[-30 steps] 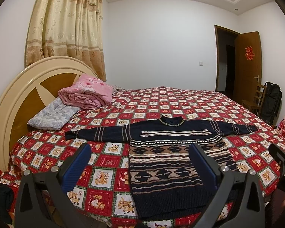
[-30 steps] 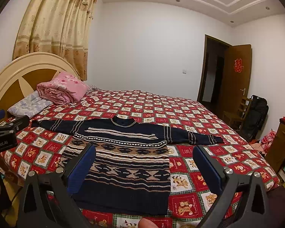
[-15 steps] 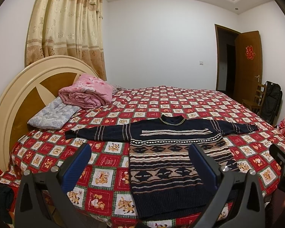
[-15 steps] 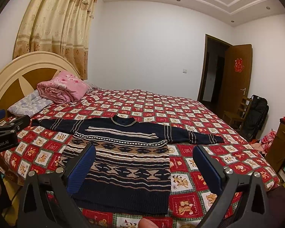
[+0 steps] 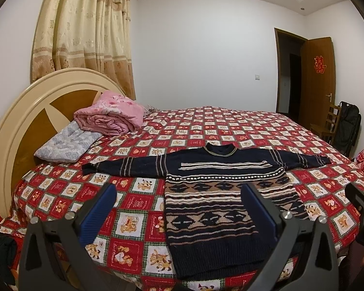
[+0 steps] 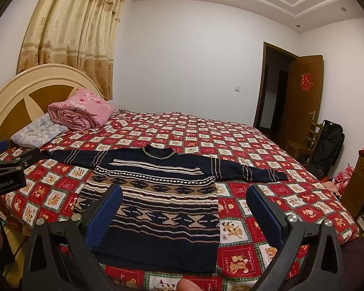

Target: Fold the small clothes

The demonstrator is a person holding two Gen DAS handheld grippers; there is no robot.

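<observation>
A dark navy knitted sweater (image 5: 213,208) with beige and white patterned bands lies flat on the bed, sleeves spread out to both sides; it also shows in the right wrist view (image 6: 162,208). My left gripper (image 5: 179,208) is open and empty, held above the near edge of the bed in front of the sweater's hem. My right gripper (image 6: 184,208) is open and empty, held the same way over the sweater's lower part. The left gripper's body shows at the left edge of the right wrist view (image 6: 7,177).
The bed has a red checked cover (image 5: 206,131) and a round headboard (image 5: 24,121) at the left. A pink folded quilt (image 5: 111,116) and a grey pillow (image 5: 65,143) lie by the headboard. A chair (image 6: 305,140), a black bag (image 6: 327,145) and a cabinet (image 6: 361,184) stand at the right.
Both views have shifted very slightly; the sweater and both grippers stay as they were.
</observation>
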